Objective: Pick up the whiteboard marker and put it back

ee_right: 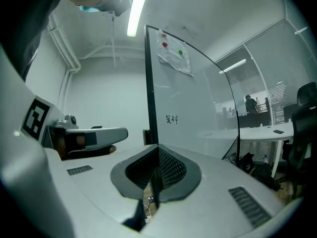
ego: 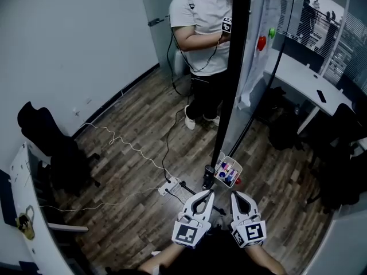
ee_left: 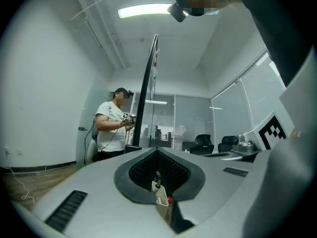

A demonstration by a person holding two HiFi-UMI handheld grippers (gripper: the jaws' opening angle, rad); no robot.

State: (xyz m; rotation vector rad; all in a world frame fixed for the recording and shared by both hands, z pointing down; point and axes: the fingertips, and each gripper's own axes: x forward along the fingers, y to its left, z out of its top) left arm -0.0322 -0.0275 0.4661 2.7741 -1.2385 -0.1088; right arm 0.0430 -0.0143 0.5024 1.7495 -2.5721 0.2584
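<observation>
Directly below, a wood floor (ego: 132, 171) carries a white power strip (ego: 166, 186) with loose cables, just left of the grippers. The left gripper (ego: 207, 195) and the right gripper (ego: 235, 195) hang side by side, apart from each other, both pointing forward. Each gripper view shows its jaws brought together at the tips, with nothing clamped between them.

Just ahead of both tips, a small pale tray (ego: 236, 166) is fixed low on the whiteboard stand. The whiteboard markers (ego: 225, 167) lie in this tray, neither gripper touching them. Pink, blue and red colours show among them; which colour belongs to which marker cannot be told.

The whiteboard (ego: 237, 67) rises edge-on behind the tray, its black frame standing straight ahead of the grippers. A black chair (ego: 51, 142) stands well to the left. Farther off, a person (ego: 200, 22) in a white T-shirt stands beside the board. A white desk (ego: 304, 79) lies beyond, to the right.
</observation>
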